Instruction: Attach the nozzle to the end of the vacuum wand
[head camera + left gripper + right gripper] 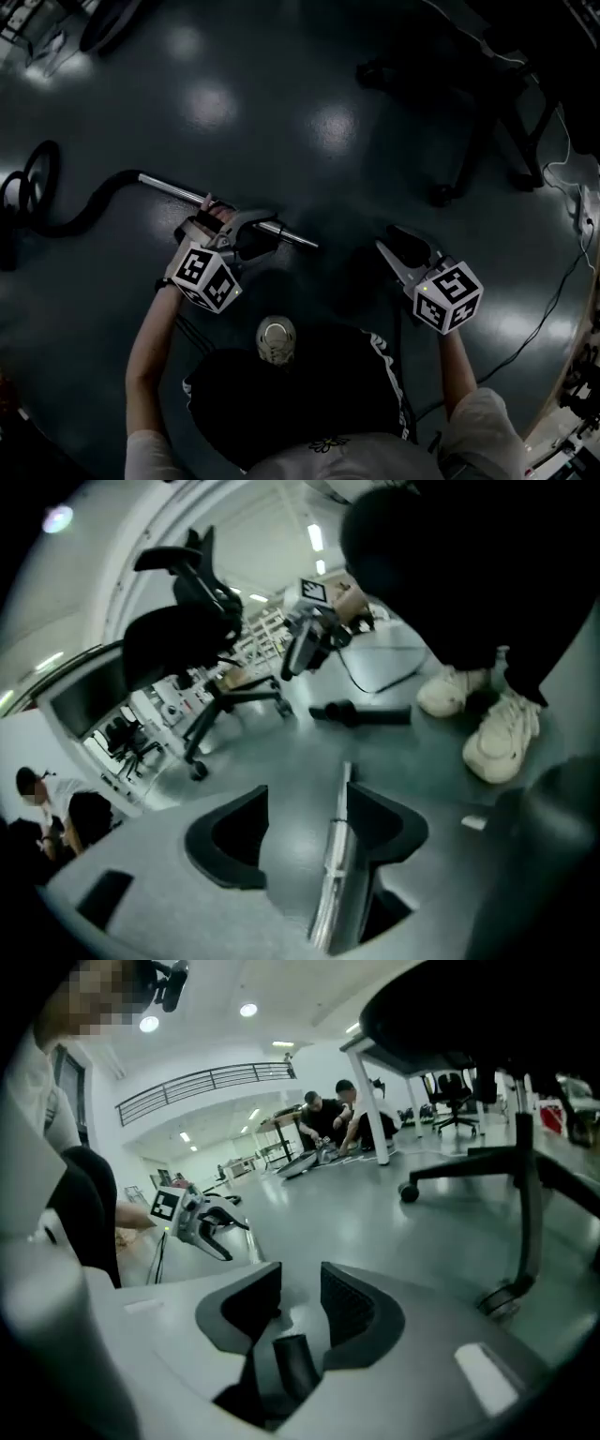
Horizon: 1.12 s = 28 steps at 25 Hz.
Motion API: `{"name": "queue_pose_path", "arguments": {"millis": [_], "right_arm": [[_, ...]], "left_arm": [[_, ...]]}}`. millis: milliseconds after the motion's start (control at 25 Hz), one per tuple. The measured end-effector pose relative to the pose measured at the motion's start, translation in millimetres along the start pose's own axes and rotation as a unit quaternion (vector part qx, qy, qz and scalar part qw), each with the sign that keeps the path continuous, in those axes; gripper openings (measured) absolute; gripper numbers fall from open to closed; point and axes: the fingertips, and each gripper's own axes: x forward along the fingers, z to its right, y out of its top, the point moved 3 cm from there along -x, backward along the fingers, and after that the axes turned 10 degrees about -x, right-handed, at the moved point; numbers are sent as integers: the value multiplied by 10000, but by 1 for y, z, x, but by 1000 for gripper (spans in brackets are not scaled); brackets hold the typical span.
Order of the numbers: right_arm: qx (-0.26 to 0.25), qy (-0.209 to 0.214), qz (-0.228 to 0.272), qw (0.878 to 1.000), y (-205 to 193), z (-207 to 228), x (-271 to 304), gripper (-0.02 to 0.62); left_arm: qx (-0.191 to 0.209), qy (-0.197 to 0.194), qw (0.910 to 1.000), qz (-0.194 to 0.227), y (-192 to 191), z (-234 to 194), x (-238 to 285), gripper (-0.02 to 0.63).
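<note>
Dark glossy floor [281,112], left gripper [305,794] spread wide with wand [333,855] against 1 jaw, right gripper [300,1283] part-open around nozzle [292,1368]

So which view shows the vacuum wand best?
The head view: the wand lies on the floor nearly whole, hose at one end. The left gripper view shows only a short stretch between the open jaws of the left gripper. The right gripper view shows it unclearly, if at all.
</note>
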Motion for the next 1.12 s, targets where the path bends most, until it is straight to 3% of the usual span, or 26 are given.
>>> {"name": "queue_pose_path", "arguments": {"millis": [80,200,320,440,560,680,800,960,1120], "right_arm": [[-89,205,-183,9996,-32,-7,10,162],[-496,352,-492,9969,-63,-14,20,199],[-860,575,-793,9915,-86,-25,18,199],[-1245,540,-987,9858,-96,-29,21,202],[-1743,561,-1238,9753,-102,-27,37,197],[-2138,578,-1480,9639,-110,-32,58,190],[-2196,458,-1597,9613,-108,-34,81,190],[-2786,193,-1770,9438,-105,-35,95,177],[-2722,480,-1667,9465,-103,-44,98,173]], "left_arm": [[179,-256,9986,-433,-31,21,22,268],[-59,-306,9977,-608,-63,28,42,276],[-191,-146,9972,-712,-81,37,52,275],[-249,81,9966,-783,-95,32,56,263],[53,264,9961,-835,-106,19,65,222],[287,18,9960,-842,-109,22,72,227],[424,-189,9965,-694,-109,23,72,224],[473,-488,9967,-447,-110,22,73,216],[379,-646,9955,-581,-110,21,75,207]]}}
